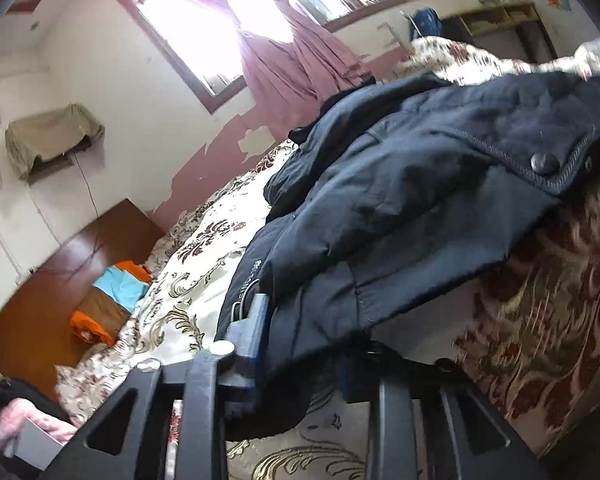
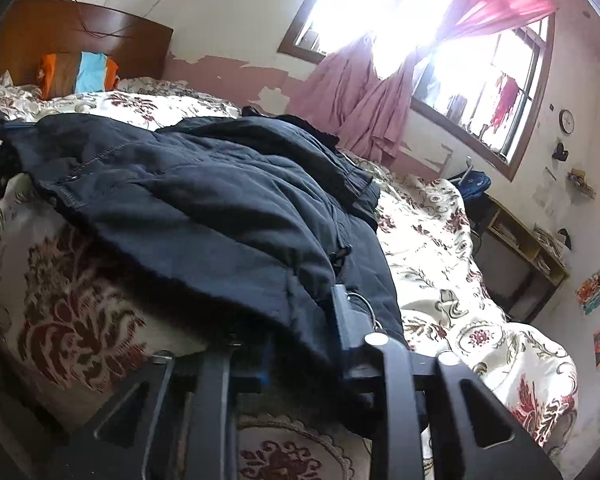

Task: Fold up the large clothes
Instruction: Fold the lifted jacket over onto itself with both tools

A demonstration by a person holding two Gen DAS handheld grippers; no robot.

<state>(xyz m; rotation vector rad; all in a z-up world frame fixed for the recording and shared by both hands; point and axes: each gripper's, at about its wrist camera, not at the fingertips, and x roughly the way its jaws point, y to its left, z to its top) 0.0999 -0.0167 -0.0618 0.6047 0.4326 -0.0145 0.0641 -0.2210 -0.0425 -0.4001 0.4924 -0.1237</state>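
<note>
Floral quilt (image 2: 440, 240) covers the bed, with the dark navy jacket (image 2: 204, 204) heaped on it, below the window's pink curtain (image 2: 360, 92). Both grippers, left (image 1: 300, 344) and right (image 2: 300, 344), pinch the jacket's hem. Only the right view shows a wall clock (image 2: 567, 121).

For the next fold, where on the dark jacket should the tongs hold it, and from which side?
Probably the near hem of the dark jacket, one corner per side, coming from the bed's near edge: the hem hangs over the floral quilt, where the left tongs and right tongs seem placed.
</note>
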